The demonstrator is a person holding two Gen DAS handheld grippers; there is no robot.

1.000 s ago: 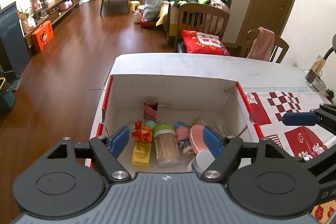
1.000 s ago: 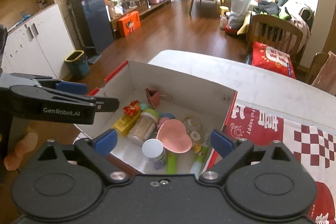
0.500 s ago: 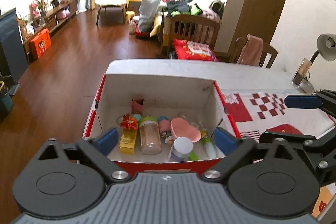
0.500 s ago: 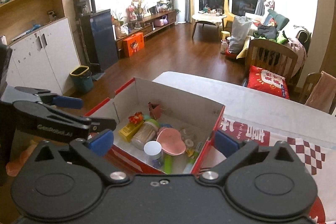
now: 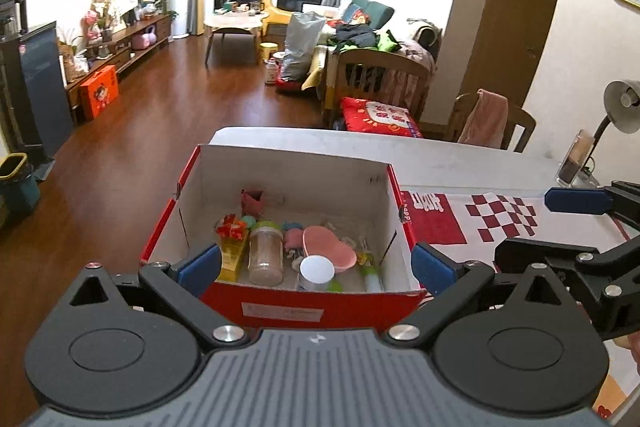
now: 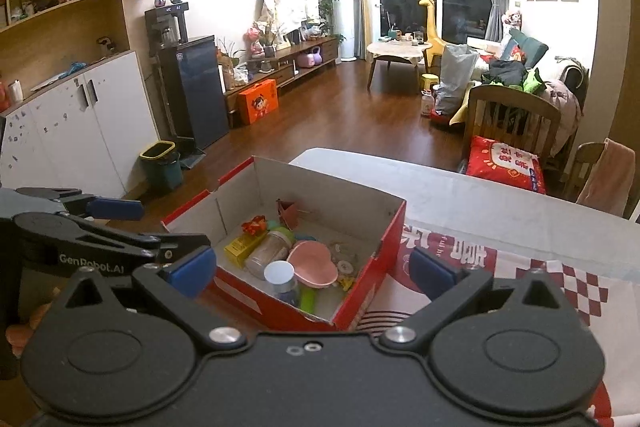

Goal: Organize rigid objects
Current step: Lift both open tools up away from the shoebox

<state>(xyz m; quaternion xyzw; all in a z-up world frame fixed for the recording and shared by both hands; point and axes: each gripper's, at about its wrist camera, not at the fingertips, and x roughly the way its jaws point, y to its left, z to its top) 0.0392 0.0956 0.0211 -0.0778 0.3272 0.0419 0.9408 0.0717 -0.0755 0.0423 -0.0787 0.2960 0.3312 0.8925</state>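
Both grippers, left (image 5: 316,267) and right (image 6: 312,271), gaped empty; red open-topped cardboard box (image 5: 320,303) lay just ahead, probably nearer left.

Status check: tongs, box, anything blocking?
Left tongs open, empty. Right tongs open, empty. Box on table, items inside. Nothing blocking.

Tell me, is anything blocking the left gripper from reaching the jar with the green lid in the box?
Partly. The box's near red wall stands between the open left gripper and the jar. From above nothing covers the jar, though the yellow carton and pink heart dish crowd its sides.
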